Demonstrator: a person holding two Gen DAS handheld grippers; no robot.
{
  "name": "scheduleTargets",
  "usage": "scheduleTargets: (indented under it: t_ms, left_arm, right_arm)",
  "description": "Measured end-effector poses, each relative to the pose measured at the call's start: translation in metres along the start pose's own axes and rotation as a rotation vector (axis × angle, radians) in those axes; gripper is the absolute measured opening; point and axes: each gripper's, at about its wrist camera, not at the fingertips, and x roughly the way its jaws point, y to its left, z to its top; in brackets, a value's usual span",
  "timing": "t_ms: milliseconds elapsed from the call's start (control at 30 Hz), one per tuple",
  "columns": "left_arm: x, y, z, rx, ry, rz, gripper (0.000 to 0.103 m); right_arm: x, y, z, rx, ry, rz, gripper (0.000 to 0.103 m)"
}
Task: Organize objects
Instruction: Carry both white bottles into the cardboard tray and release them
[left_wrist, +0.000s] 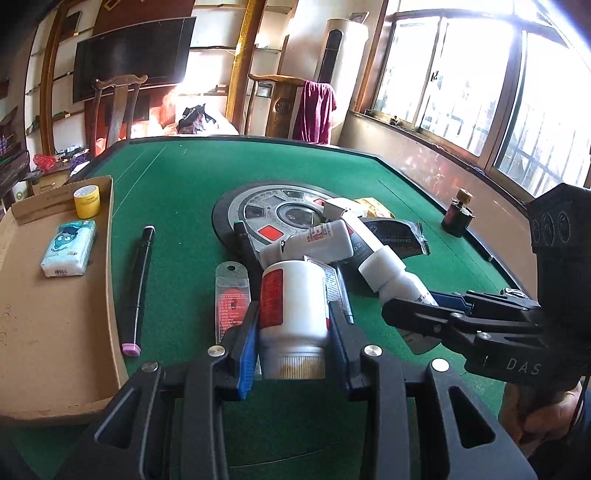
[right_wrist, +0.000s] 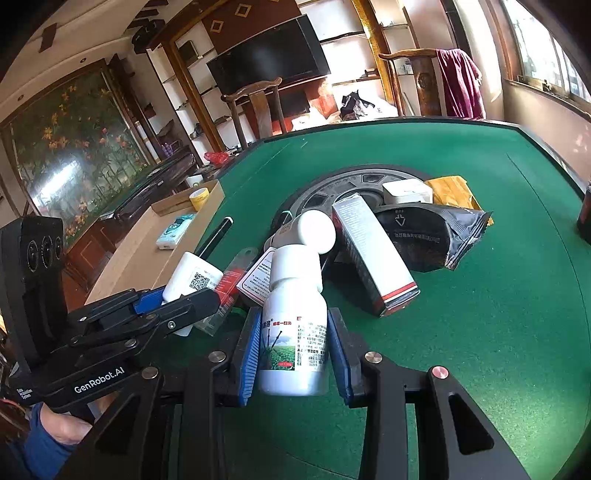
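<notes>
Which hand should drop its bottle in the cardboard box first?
Probably left: its tongs grip the red-label bottle, and the cardboard box lies right beside them, on the left.

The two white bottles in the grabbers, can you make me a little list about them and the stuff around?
left gripper: closed on the bottle with the red label
right gripper: closed on the bottle with the green picture
table: green felt
pile behind the bottles: long box, black pouch, small white box
cardboard tray: holds yellow tape roll and tissue pack
marker: lies on the felt beside the tray
</notes>
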Motion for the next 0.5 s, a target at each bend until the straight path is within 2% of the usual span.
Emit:
scheduleTargets:
  t_ms: [233, 333, 500]
  left_arm:
    - [-0.025, 0.011, 0.002, -0.064, -0.025, -0.056, 0.033]
    - [-0.042, 0.023, 0.004, -0.090, -0.047, -0.056, 0.033]
    - [-0.069, 0.056, 0.006, -0.149, -0.084, -0.047, 0.033]
  right_arm:
    - [-0.005, 0.012, 0.003, 0.016, -0.007, 0.007, 0.037]
    - [-0.002, 0.024, 0.006, 0.021, 0.015, 0.036, 0.037]
    - [-0.002, 0.058, 0.017, -0.038, 0.020, 0.062, 0.037]
